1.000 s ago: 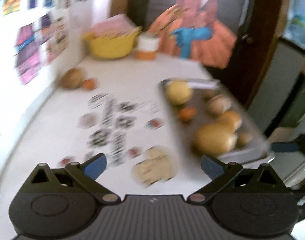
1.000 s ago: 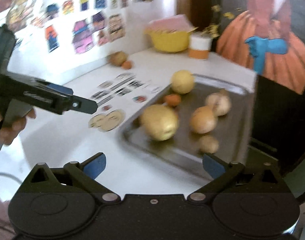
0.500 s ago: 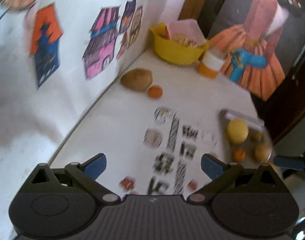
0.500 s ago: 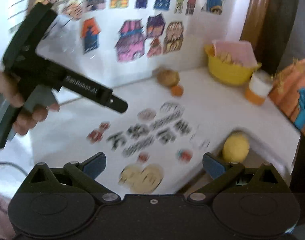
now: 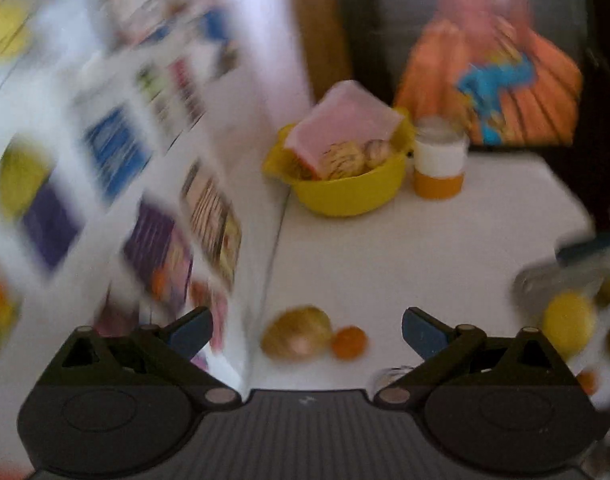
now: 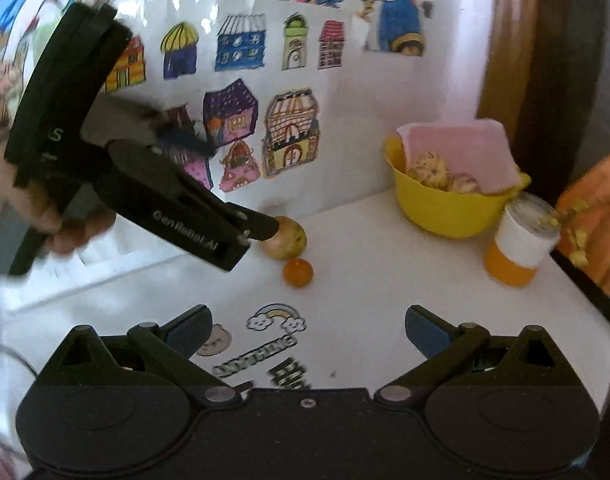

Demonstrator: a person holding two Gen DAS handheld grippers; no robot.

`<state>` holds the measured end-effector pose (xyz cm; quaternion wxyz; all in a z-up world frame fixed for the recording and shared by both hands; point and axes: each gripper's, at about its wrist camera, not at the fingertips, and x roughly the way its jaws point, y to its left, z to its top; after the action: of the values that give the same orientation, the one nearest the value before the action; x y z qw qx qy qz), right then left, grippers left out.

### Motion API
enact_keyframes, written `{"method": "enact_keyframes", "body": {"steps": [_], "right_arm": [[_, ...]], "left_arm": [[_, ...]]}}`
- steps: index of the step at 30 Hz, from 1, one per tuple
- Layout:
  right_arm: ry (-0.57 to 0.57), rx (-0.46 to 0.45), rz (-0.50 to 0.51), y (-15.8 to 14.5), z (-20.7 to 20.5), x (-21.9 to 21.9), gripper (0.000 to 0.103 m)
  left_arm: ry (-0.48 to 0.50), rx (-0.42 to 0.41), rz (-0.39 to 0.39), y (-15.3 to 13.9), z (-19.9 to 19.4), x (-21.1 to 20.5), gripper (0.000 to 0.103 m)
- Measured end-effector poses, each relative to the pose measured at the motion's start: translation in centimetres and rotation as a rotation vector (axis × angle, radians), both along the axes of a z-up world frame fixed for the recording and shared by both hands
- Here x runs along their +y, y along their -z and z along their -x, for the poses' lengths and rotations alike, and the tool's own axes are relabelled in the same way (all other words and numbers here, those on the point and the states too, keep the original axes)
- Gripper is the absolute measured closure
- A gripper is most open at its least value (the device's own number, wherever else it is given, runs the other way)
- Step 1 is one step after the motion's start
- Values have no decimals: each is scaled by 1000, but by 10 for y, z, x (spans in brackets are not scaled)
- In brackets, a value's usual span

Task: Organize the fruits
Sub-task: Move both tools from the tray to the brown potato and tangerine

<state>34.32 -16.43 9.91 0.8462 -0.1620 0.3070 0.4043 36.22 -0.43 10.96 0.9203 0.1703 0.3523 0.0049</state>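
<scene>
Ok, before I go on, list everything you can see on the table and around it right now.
brown-yellow fruit: 1, by the wall, left gripper tips at it
small orange fruit: 1, orange, just right of it
bowl: 1, yellow, back corner, round fruits and a pink sheet inside
jar: 1, white over orange, right of the bowl
tray: 1, grey, far right, blurred, yellow fruit on it
table: 1, white, stickers on it
wall drawings: many, coloured houses
left gripper: open, empty
right gripper: open, empty
hand: 1, holding the left gripper
</scene>
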Motion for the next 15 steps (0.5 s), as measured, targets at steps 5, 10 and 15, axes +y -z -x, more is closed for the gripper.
{"method": "enact_keyframes", "body": {"steps": [5,10,15], "right_arm": [[-100,9,47,22,-29,7,1],[-156,29,80,39,-59,21,1],[-187,70,85,55,-82,45,9]], "left_arm": [[194,15,-316,26,-9,-28,1],[318,74,-600,54,-9,-45,1],[422,151,-767,80,-15,-50,1]]}}
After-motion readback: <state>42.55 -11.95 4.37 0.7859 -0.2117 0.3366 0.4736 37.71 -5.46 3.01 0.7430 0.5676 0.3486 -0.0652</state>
